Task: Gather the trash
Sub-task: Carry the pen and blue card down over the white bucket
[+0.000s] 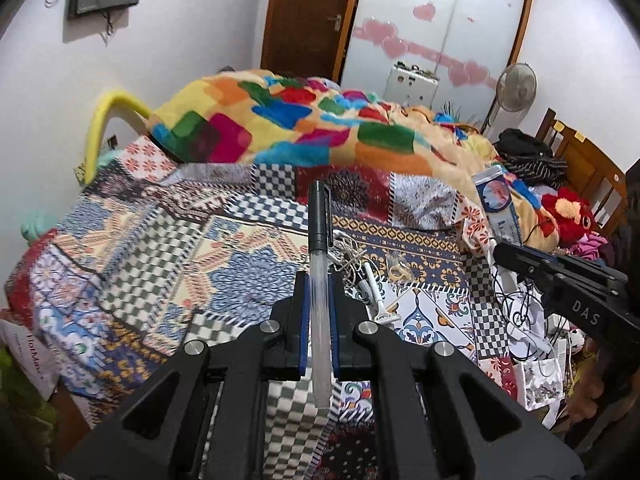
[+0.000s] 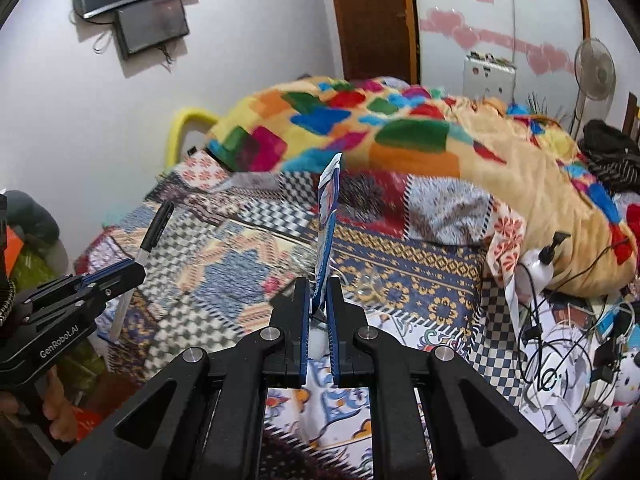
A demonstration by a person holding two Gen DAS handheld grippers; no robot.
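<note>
Left gripper (image 1: 319,280) clamped on a pen with a clear plastic barrel and black cap (image 1: 320,248), which stands upright between the blue pads, cap pointing away above the fingertips. Right gripper (image 2: 319,284) closed on a flat blue-and-white printed sachet (image 2: 328,220), held edge-on and rising past the fingertips. Both grippers are raised above a bed covered in a patchwork-patterned sheet (image 1: 140,248). Below and just ahead of the left gripper, on the sheet, lie a white disposable razor (image 1: 374,292), tangled whitish string (image 1: 348,256) and a small clear wrapper (image 1: 398,268). Beyond them, a multicoloured fleece blanket (image 1: 280,120) is heaped across the bed.
</note>
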